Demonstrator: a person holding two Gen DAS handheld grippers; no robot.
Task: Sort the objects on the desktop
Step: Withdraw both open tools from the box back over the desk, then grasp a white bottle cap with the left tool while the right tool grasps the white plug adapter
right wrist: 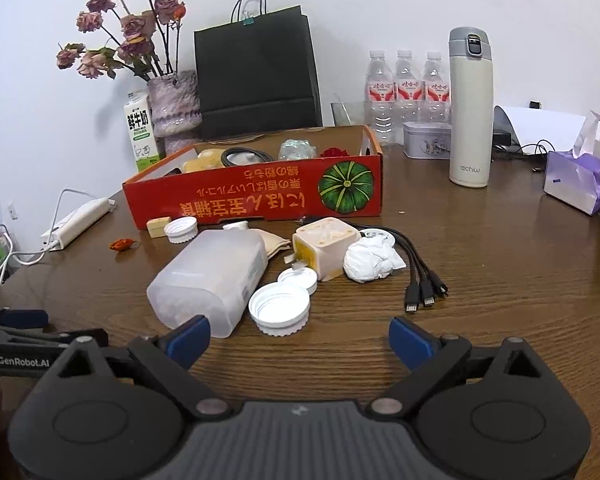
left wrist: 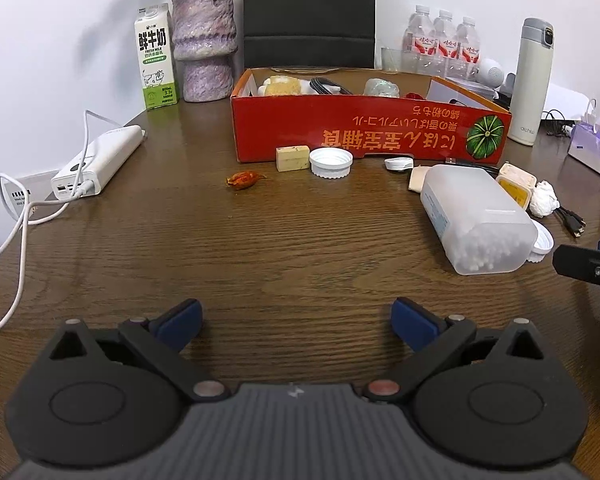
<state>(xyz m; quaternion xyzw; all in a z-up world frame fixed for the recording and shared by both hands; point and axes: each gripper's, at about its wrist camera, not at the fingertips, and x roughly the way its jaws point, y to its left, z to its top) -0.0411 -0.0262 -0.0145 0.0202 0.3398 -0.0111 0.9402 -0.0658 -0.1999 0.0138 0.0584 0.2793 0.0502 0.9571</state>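
Dark wood-grain desk [left wrist: 292, 240] against a white wall [right wrist: 380, 8]. Red cardboard box [right wrist: 260, 196] standing open-topped toward the back, orange print and a green pumpkin picture on its front, already holding a coiled black cable [right wrist: 242, 156], a yellowish lump and a clear crinkled wrapper. Loose items scattered in front of it: frosted plastic cotton-swab container [right wrist: 212, 280] lying on its side, swabs visible through the wall; large white ribbed cap [right wrist: 279, 308] just beside it, open side up; smaller white cap [right wrist: 298, 280] behind that, touching the cream square tub [right wrist: 326, 248]; crumpled white tissue [right wrist: 370, 260] against the tub; black multi-head charging cable [right wrist: 420, 276] fanned out to the right. Further left, close to the box front: another white cap [left wrist: 331, 162], a small beige block [left wrist: 292, 159] touching it, and an orange-red candy wrapper [left wrist: 244, 179] lying apart.

Left gripper [left wrist: 296, 320] low over bare wood, blue-padded fingers [left wrist: 180, 320] spread wide, nothing between them. Right gripper [right wrist: 300, 338] likewise spread and holding nothing, near the large cap and the container's end.

Milk carton [left wrist: 156, 56], purple vase [left wrist: 204, 44], cream thermos [right wrist: 470, 108] and water bottles [right wrist: 406, 84] lined along the wall.
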